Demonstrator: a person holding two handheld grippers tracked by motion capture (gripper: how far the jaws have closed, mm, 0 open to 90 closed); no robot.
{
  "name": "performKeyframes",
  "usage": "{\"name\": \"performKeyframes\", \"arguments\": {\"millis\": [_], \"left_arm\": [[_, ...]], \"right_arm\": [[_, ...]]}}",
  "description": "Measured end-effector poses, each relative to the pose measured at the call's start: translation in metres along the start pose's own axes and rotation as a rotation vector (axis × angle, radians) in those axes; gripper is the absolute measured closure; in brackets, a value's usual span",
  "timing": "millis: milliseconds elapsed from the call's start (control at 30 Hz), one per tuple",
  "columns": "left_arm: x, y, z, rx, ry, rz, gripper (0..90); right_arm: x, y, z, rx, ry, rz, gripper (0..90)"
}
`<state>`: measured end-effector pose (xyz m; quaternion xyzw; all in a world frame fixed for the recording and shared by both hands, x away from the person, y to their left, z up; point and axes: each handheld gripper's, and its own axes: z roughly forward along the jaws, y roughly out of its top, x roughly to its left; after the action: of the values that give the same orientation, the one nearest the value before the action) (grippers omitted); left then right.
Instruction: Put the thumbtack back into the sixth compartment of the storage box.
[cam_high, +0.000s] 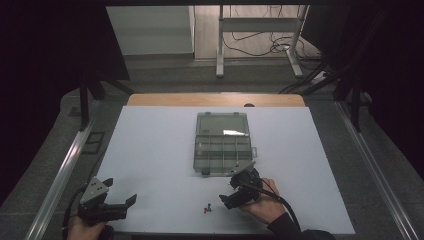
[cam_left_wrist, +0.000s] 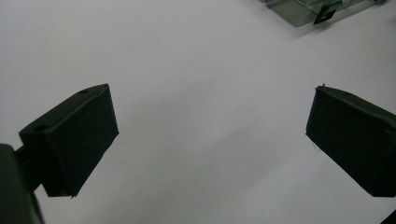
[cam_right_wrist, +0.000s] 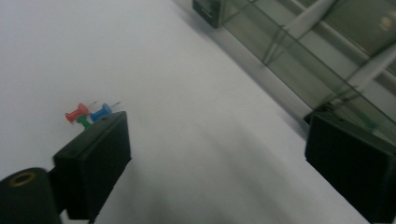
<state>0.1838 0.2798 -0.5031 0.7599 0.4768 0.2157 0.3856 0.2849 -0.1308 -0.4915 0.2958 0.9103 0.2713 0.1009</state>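
— Both grippers stood spread wide with nothing between their jaws. The left gripper (cam_high: 120, 202) hung over the near left corner of the bench (cam_high: 160, 150), held in a hand (cam_high: 85, 231) at the bottom edge; in the left gripper view (cam_left_wrist: 212, 135) its two black, blocky jaws framed only bare white surface.

— And the right one?

— The right gripper (cam_high: 235, 192) sat low over the bench, near the front edge of the organizer box (cam_high: 222, 145), gripped by the right hand (cam_high: 267, 205) with a thick black cable trailing back over the wrist. In the right gripper view (cam_right_wrist: 217, 154) its jaws were well apart and empty.

— What did the surface look like?

— A smooth, matte white sheet covered the bench, with a strip of pale wood showing along the far edge. Beyond it lay grey floor, metal rails at either side, white desk legs (cam_high: 220, 45) and loose cables (cam_high: 270, 47); dark curtains closed off the sides.

— And the things on it?

— The box was clear, smoky plastic, rectangular, its lid folded open to the far side and thin dividers splitting the tray into compartments; a dark latch tab showed on its near edge. Three pushpins (cam_high: 208, 208) lay clustered just left of the right gripper: red (cam_right_wrist: 74, 113), green (cam_right_wrist: 84, 122) and blue (cam_right_wrist: 100, 112), glossy plastic heads with thin metal points, close beside the gripper's left jaw in its own view.
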Motion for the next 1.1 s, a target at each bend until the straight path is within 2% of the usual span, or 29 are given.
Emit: {"name": "performKeyframes", "arguments": {"millis": [133, 300, 333, 367, 400, 467, 533, 567, 733, 900, 1100], "left_arm": [[0.0, 0.0, 0.0, 0.0, 0.001, 0.003, 2.5], [-0.001, 0.0, 0.0, 0.002, 0.001, 0.007, 2.6], [-0.001, 0.0, 0.0, 0.002, 0.001, 0.007, 2.6], [0.0, 0.0, 0.0, 0.002, 0.001, 0.007, 2.6], [-0.001, 0.0, 0.0, 0.002, 0.0, 0.007, 2.6], [-0.001, 0.0, 0.0, 0.002, 0.001, 0.008, 2.6], [-0.001, 0.0, 0.0, 0.003, 0.0, 0.008, 2.6], [-0.001, 0.0, 0.0, 0.003, 0.0, 0.009, 2.6], [-0.001, 0.0, 0.0, 0.003, 0.0, 0.013, 2.6], [-0.001, 0.0, 0.0, 0.003, -0.001, 0.014, 2.6], [-0.001, 0.0, 0.0, 0.004, 0.0, 0.017, 2.6]], "right_arm": [[0.006, 0.004, 0.004, 0.013, 0.02, -0.018, 15.8], [0.016, 0.008, 0.006, 0.026, 0.072, -0.05, 27.4], [0.019, 0.009, 0.008, 0.035, 0.088, -0.071, 33.8], [0.019, 0.009, 0.008, 0.035, 0.088, -0.071, 33.8], [0.024, 0.011, 0.009, 0.046, 0.106, -0.098, 40.1], [0.026, 0.012, 0.01, 0.05, 0.112, -0.104, 42.5], [0.032, 0.014, 0.011, 0.066, 0.153, -0.132, 53.7], [0.032, 0.014, 0.011, 0.066, 0.153, -0.132, 53.7], [0.043, 0.017, 0.015, 0.086, 0.202, -0.191, 68.2], [0.05, 0.019, 0.022, 0.111, 0.225, -0.238, 75.8], [0.053, 0.019, 0.026, 0.125, 0.235, -0.259, 80.1]]}}
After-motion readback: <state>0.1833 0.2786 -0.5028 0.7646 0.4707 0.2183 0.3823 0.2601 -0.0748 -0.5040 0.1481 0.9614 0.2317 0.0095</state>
